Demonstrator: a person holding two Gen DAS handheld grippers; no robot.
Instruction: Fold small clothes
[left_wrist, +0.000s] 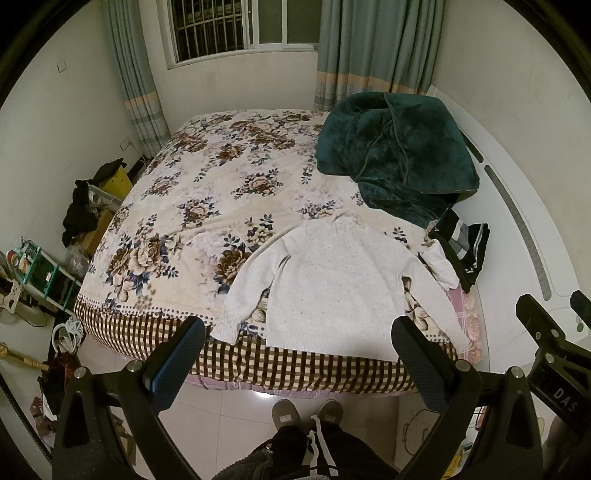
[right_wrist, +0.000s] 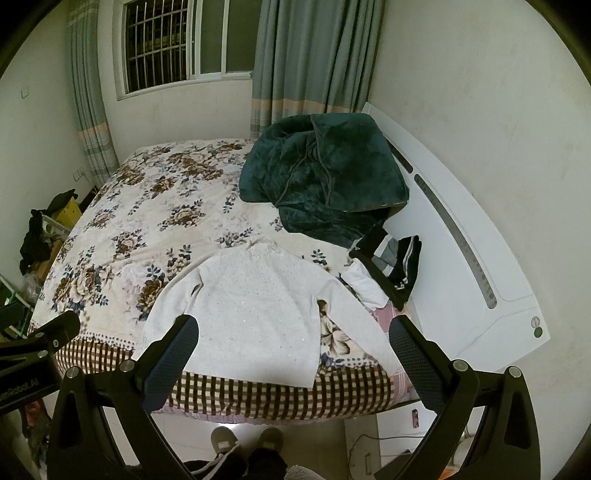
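Hovering before first fold | left gripper (left_wrist: 297, 345), right gripper (right_wrist: 293, 345) both wide open, empty | sweater (left_wrist: 332, 280) flat on bed ahead, below fingertips | next: lower, pinch a sleeve

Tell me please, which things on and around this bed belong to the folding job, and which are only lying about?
For the job:
white sweater, spread flat
small white garment
black striped clothes
left tool and right tool, both open

Lying about:
green blanket
floral bedspread
yellow box
curtains
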